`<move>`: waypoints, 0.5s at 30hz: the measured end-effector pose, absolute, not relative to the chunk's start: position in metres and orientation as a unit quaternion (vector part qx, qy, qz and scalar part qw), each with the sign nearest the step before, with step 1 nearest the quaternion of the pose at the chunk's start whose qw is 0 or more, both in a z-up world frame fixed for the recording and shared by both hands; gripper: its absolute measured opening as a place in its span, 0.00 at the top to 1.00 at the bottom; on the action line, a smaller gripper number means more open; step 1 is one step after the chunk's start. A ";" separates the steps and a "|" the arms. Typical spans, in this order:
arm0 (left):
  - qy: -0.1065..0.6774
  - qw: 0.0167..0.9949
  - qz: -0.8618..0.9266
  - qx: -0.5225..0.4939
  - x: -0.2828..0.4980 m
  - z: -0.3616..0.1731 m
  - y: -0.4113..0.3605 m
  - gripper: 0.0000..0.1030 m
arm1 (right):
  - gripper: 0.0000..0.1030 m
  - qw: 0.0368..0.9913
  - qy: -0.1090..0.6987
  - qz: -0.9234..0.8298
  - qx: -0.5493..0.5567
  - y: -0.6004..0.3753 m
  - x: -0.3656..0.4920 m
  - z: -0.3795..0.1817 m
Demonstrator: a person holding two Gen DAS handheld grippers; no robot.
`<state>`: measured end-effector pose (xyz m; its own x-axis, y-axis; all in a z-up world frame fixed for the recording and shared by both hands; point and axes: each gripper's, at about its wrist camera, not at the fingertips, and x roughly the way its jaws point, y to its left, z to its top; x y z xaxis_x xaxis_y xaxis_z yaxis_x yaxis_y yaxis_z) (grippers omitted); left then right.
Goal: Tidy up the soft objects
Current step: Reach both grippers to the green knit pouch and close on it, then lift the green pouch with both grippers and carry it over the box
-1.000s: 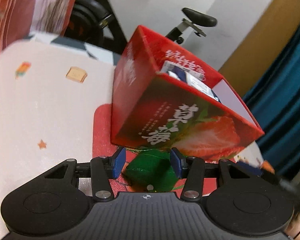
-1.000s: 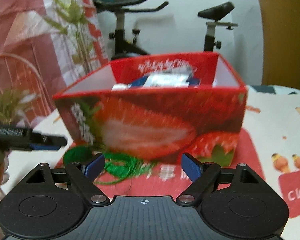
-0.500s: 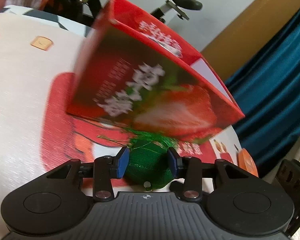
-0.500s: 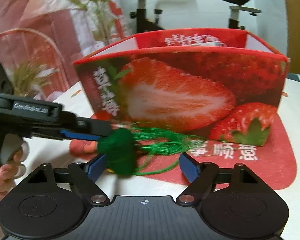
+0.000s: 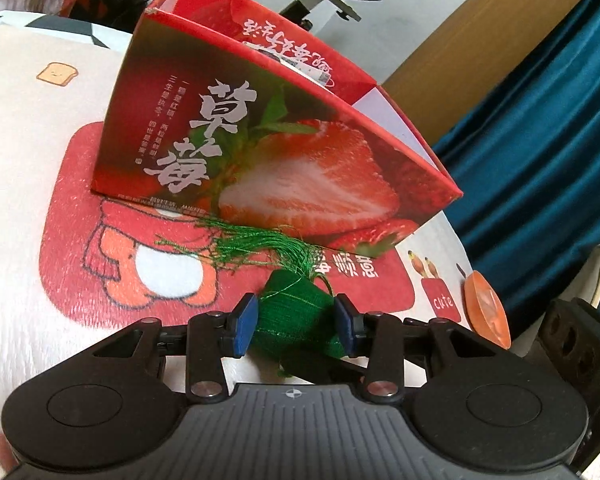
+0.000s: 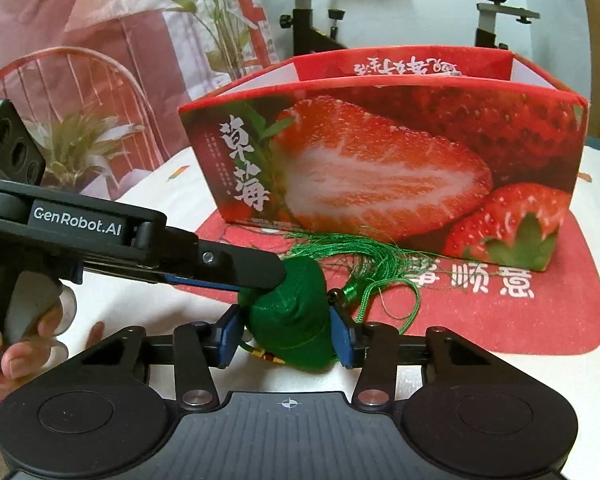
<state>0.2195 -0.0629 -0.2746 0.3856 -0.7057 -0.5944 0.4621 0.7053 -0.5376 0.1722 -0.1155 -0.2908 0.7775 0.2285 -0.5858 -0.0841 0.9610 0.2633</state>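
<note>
Just in front of the box (image 6: 384, 160), both the left gripper (image 5: 295, 326) and right gripper (image 6: 287, 334) pinching the pouch (image 6: 290, 320): best to release one, lift clear of the rim, tassel (image 6: 364, 260) trailing free, then drop inside.

An exercise bike (image 6: 312, 12) stands against a white wall (image 6: 412, 4), with teal curtains (image 5: 540, 128) beside a tan panel (image 5: 480, 20).
</note>
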 end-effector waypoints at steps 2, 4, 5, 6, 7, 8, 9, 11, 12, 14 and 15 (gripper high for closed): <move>0.423 0.824 -0.346 -0.152 0.213 -0.273 -0.065 0.59 | 0.58 0.938 0.319 0.087 0.106 -0.114 0.168 -0.289; 0.418 0.830 -0.336 -0.153 0.206 -0.269 -0.064 0.59 | 0.58 0.938 0.317 0.090 0.104 -0.113 0.164 -0.288; 0.416 0.832 -0.333 -0.153 0.203 -0.267 -0.064 0.59 | 0.59 0.939 0.316 0.092 0.105 -0.114 0.163 -0.287; 0.414 0.835 -0.329 -0.154 0.201 -0.266 -0.065 0.59 | 0.59 0.939 0.314 0.095 0.105 -0.114 0.162 -0.286; 0.410 0.837 -0.326 -0.154 0.199 -0.263 -0.064 0.59 | 0.59 0.939 0.312 0.097 0.104 -0.113 0.162 -0.284; 0.407 0.840 -0.324 -0.154 0.197 -0.259 -0.062 0.59 | 0.59 0.940 0.310 0.099 0.102 -0.113 0.162 -0.282; 0.404 0.842 -0.322 -0.153 0.196 -0.255 -0.062 0.59 | 0.59 0.941 0.307 0.103 0.098 -0.113 0.162 -0.279; 0.396 0.848 -0.318 -0.152 0.194 -0.245 -0.059 0.59 | 0.59 0.942 0.301 0.111 0.093 -0.111 0.163 -0.271; 0.391 0.851 -0.316 -0.150 0.193 -0.240 -0.058 0.59 | 0.59 0.943 0.297 0.116 0.093 -0.111 0.164 -0.267; 0.377 0.858 -0.314 -0.150 0.193 -0.228 -0.055 0.59 | 0.59 0.945 0.289 0.125 0.088 -0.109 0.168 -0.256; 0.370 0.862 -0.313 -0.151 0.193 -0.221 -0.052 0.59 | 0.59 0.947 0.283 0.130 0.083 -0.108 0.170 -0.248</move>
<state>0.1932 -0.0519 -0.2206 0.5308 -0.6512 -0.5424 0.4276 0.7584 -0.4920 0.1699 -0.1085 -0.2482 0.8065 0.2924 -0.5139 -0.1981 0.9526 0.2311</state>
